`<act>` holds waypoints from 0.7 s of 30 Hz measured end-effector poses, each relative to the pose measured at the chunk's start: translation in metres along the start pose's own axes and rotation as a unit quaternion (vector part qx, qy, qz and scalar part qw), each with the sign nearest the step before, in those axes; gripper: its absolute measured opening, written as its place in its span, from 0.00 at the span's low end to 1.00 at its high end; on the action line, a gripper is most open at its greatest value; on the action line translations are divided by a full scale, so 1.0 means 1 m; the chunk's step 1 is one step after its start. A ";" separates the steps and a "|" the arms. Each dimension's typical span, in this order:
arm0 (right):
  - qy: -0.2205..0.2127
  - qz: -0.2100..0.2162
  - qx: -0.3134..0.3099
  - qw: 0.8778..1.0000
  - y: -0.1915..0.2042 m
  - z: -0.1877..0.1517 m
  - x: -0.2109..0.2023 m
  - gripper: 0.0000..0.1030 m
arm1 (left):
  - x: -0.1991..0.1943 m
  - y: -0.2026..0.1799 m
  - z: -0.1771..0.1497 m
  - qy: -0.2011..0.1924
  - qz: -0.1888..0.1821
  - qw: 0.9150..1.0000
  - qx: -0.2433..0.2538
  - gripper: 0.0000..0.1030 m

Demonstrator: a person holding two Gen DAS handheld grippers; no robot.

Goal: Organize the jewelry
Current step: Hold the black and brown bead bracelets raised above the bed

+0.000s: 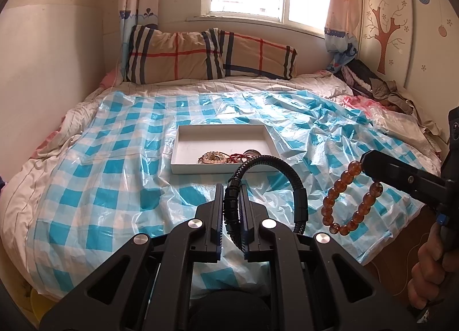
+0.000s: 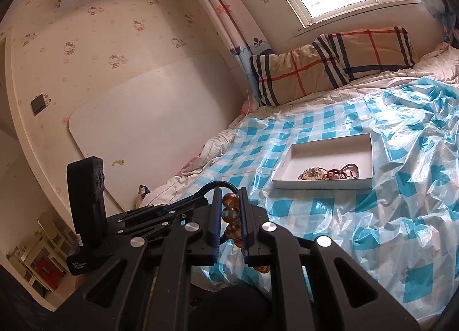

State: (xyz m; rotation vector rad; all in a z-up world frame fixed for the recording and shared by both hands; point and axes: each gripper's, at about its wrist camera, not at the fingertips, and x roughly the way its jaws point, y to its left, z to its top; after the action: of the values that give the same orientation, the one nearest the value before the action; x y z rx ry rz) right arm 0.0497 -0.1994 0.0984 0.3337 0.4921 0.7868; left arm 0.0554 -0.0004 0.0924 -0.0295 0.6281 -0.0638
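My left gripper [image 1: 231,187] is shut on a black braided bracelet [image 1: 259,159], whose loop arches up and to the right of the fingers. To its right, my right gripper [image 1: 365,158] is shut on an amber bead bracelet [image 1: 332,193] that hangs below it. The right wrist view shows the amber beads [image 2: 229,213] pinched between the right gripper [image 2: 230,190]; the left gripper [image 2: 200,197] sits just to its left. Beyond both, a white tray [image 1: 206,144] [image 2: 324,156] lies on the bed and holds a pale bead bracelet [image 1: 213,158] and a red cord piece [image 2: 334,173].
A crinkled blue-checked plastic sheet [image 1: 114,173] covers the bed. Two plaid pillows [image 1: 200,55] lean under the window. Clothes [image 1: 373,81] are piled at the far right corner. A person's hand [image 1: 430,273] holds the right gripper's handle. A white board [image 2: 143,130] leans on the left wall.
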 end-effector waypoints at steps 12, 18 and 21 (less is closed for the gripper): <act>0.004 0.002 0.005 1.000 -0.009 0.002 0.010 0.12 | 0.018 0.000 0.005 0.007 -0.002 1.000 0.000 0.09; 0.005 0.002 0.008 1.000 -0.012 0.002 0.013 0.12 | 0.029 0.002 0.005 0.011 -0.002 1.000 0.002 0.09; 0.005 0.002 0.009 1.000 -0.013 0.002 0.017 0.12 | 0.036 0.005 0.003 0.013 -0.003 1.000 0.003 0.09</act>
State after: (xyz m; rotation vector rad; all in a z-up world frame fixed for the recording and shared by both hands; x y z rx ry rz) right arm 0.0686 -0.1955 0.0887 0.3481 0.5087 0.7882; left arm 0.0862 0.0019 0.0735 -0.0254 0.6535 -0.0715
